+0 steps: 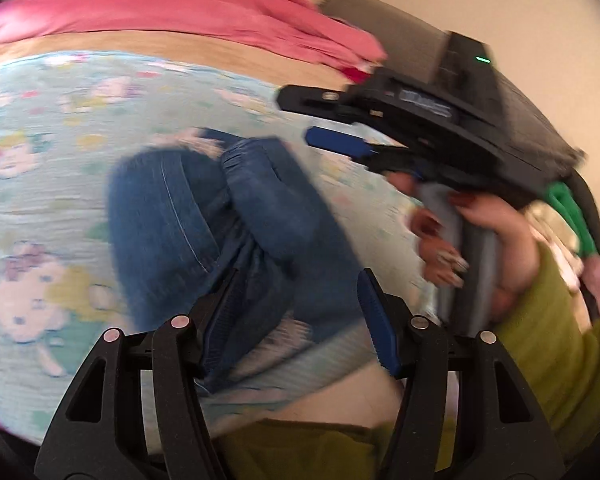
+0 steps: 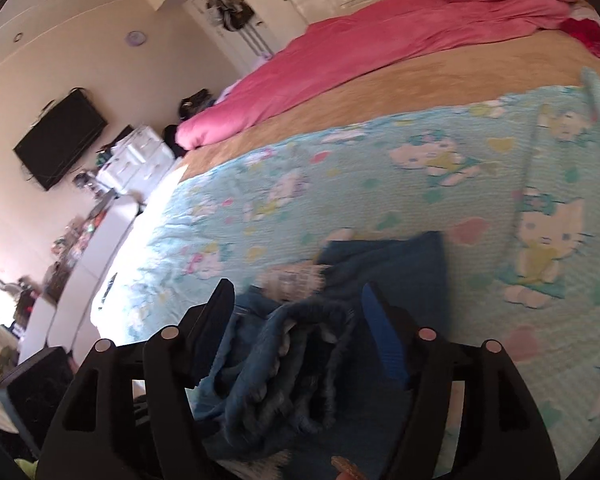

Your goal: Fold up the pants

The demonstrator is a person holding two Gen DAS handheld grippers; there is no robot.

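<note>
Left wrist view: we log both claws, left claw [image 1: 296, 316] and right claw [image 1: 332, 140], spread wide and gripping nothing, jeans [image 1: 220, 216] crumpled on the bed [image 1: 40, 200], folding barely begun.

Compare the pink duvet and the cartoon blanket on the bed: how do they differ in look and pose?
The pink duvet is plain, one solid colour; the cartoon blanket is pale blue with printed cat figures. The duvet lies bunched in thick folds along the far side; the blanket is spread mostly flat on the near side. The jeans lie on the blanket, not on the duvet. Both rest on the same tan cover.
</note>
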